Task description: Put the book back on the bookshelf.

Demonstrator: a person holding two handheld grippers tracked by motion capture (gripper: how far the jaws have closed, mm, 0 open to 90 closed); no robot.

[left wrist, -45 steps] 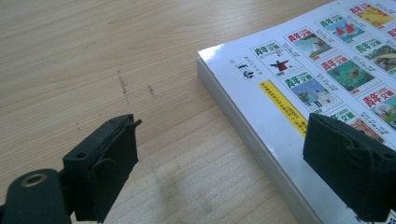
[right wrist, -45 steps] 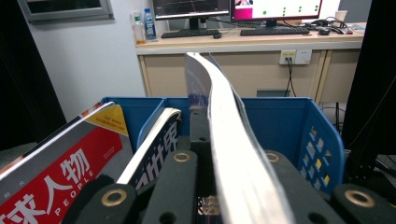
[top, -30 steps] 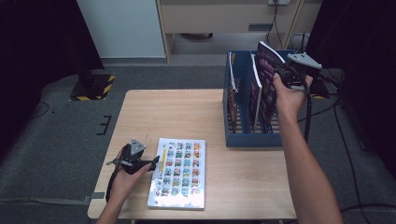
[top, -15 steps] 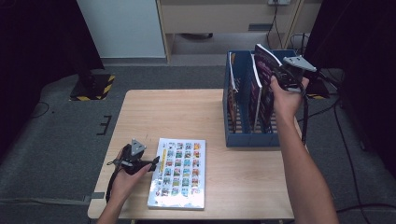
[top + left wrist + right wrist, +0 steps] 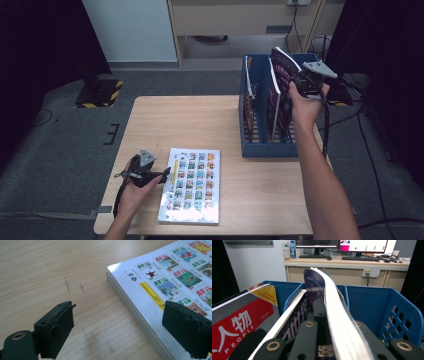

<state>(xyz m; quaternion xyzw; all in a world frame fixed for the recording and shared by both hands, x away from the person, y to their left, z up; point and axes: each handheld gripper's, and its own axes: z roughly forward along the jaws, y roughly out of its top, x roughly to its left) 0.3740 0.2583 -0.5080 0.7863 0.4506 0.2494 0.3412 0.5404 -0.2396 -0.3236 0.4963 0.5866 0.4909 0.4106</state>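
A magazine with a grid of small cover pictures (image 5: pixel 192 185) lies flat near the table's front edge. My left gripper (image 5: pixel 164 175) sits at its left edge, open. In the left gripper view the gripper (image 5: pixel 122 330) straddles the magazine's (image 5: pixel 175 282) edge, one jaw over the bare wood and the other over the cover, neither pressing. My right gripper (image 5: pixel 300 82) is shut on a dark magazine (image 5: pixel 281 67), held tilted above the right slots of the blue file rack (image 5: pixel 260 150). In the right gripper view the gripper (image 5: pixel 325 312) clamps that magazine (image 5: pixel 312 290), whose white page edge curves away.
The rack (image 5: pixel 367 305) stands at the table's right side with several upright magazines in it, among them a red and grey one (image 5: pixel 242 317) in a left slot. Bare wood table (image 5: pixel 190 120) lies between the rack and the flat magazine. A desk with monitors stands beyond.
My right gripper has shifted slightly to the left with the dark magazine, still over the rack. The left gripper has stayed in place.
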